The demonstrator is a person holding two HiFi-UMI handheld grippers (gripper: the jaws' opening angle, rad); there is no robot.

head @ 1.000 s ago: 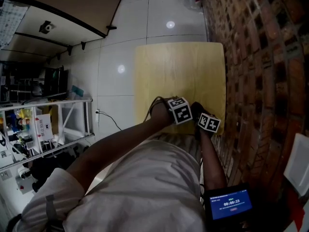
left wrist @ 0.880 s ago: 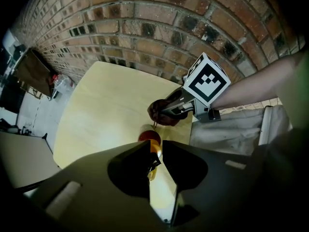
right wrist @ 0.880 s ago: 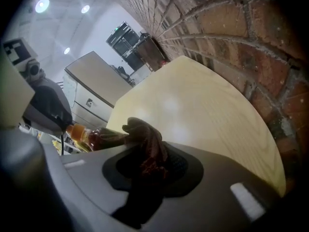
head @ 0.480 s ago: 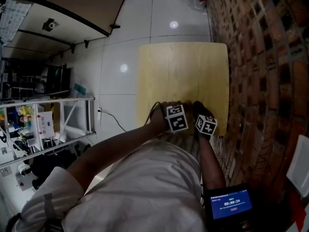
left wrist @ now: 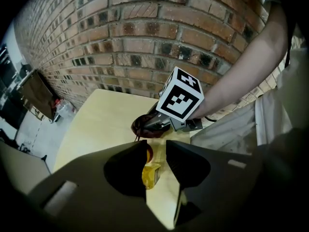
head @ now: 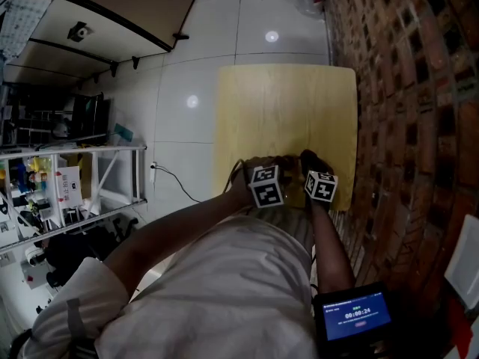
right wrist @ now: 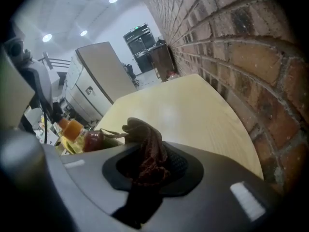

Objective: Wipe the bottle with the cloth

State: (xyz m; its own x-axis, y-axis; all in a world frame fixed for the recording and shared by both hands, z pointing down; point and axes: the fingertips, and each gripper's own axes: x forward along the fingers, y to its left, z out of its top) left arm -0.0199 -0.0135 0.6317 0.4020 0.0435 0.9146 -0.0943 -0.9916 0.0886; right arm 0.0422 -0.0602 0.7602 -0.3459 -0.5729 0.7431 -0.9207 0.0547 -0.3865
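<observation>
**A:** Can any writing be read?

**B:** Only black-and-white square patterns are carried on the marker cubes [head: 266,185]. A timer is shown on the blue tablet screen [head: 355,316] at 5 o'clock in the head view, but its digits are too small to be trusted.

**A:** How are the arms posed?

**B:** Both grippers are pointed steeply down at the 6 o'clock edge of the pale wooden square table [head: 284,111]. The left forearm [head: 187,226] is brought in from 7 o'clock and the right forearm [head: 328,238] from 6 o'clock.

**A:** And the claws?

**B:** The jaws of the left gripper [left wrist: 157,158] have just been opening. The small yellow plastic bottle with a reddish top [left wrist: 148,172] is seen between them. It lies against the left jaw, with a gap left beside the other jaw. The right gripper [right wrist: 147,156] is clamped on the dark reddish-brown crumpled cloth [right wrist: 145,132]. In the left gripper view the cloth is held just beyond the bottle's top, at 12 o'clock.
</observation>
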